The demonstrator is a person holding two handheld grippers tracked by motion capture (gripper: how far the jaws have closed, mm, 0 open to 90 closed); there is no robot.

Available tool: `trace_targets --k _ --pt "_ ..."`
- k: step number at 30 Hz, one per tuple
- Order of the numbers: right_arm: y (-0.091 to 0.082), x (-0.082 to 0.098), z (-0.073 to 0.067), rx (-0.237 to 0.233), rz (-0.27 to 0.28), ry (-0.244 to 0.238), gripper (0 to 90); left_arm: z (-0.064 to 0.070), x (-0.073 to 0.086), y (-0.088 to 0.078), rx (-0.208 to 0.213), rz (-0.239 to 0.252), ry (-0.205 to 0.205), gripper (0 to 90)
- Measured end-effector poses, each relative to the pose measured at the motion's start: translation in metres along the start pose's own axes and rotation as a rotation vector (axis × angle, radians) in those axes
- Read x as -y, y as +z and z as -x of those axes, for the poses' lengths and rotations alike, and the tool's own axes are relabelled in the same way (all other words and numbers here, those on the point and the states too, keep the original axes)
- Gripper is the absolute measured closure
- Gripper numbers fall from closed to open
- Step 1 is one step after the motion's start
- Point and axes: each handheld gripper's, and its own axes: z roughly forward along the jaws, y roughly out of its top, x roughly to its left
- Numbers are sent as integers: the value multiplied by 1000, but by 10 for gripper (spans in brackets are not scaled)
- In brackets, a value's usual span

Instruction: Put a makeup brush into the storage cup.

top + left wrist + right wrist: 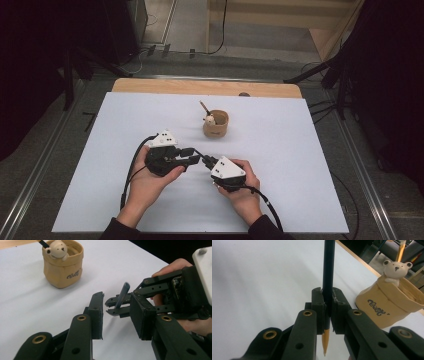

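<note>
Pencil (328,277): dark barrel, sharpened tan wood tip pointing down toward the camera; clamped between the closed jaws of the right gripper (327,311) above the white desk (300,150). Left gripper (116,315): jaws spread wide, empty, just beside the right gripper's tips. Holder (216,124): tan pouch-shaped cup with a bear figure (57,248) on its rim, containing one other pencil (204,107).

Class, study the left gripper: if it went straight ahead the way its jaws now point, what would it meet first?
Probably the dark pencil clamped in the right gripper, which sits just ahead of the open left gripper. Depth is uncertain; it might meet the right gripper's jaws instead.
</note>
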Motion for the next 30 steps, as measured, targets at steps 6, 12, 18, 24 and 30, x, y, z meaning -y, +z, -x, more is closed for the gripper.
trace_targets --k 6,12,18,24,30 --pt "3 0 -5 -14 -14 -37 840 -1 0 1 -1 -18 -24 638" --pt "5 1 -7 -19 -26 -62 840 0 -1 0 -7 -30 -46 678" --pt "5 0 -10 -9 -36 -89 840 7 -1 5 -48 -67 -36 717" --pt "5 -1 -11 6 -42 -122 840 4 -1 6 -59 -88 -66 761" --pt "5 -1 -12 27 -48 -140 839 4 0 8 -43 -113 -80 819"
